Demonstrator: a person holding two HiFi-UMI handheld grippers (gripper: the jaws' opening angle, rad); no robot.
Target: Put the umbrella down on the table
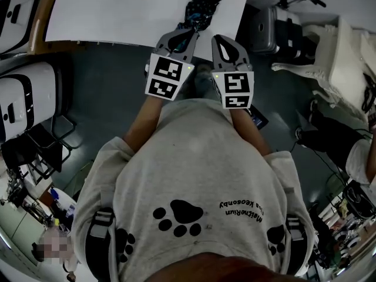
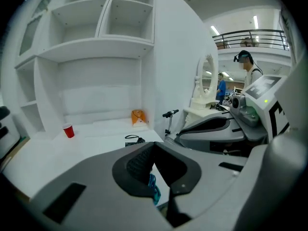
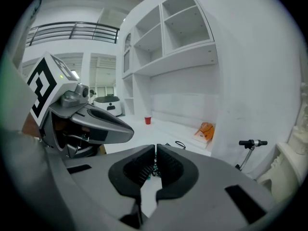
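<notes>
Grey shirt (image 1: 194,157) nearest — left claw (image 2: 154,147), right claw (image 3: 155,150) both closed, empty — umbrella (image 1: 198,10) on table (image 1: 117,10), long axis straight ahead.

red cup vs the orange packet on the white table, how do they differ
The red cup is plain red with a clean tapered shape; the orange packet is orange with pale markings and looks crumpled. The cup looks smaller than the packet. The cup stands upright towards the left; the packet sits further right, in the corner. Both rest at the back of the white table.
</notes>
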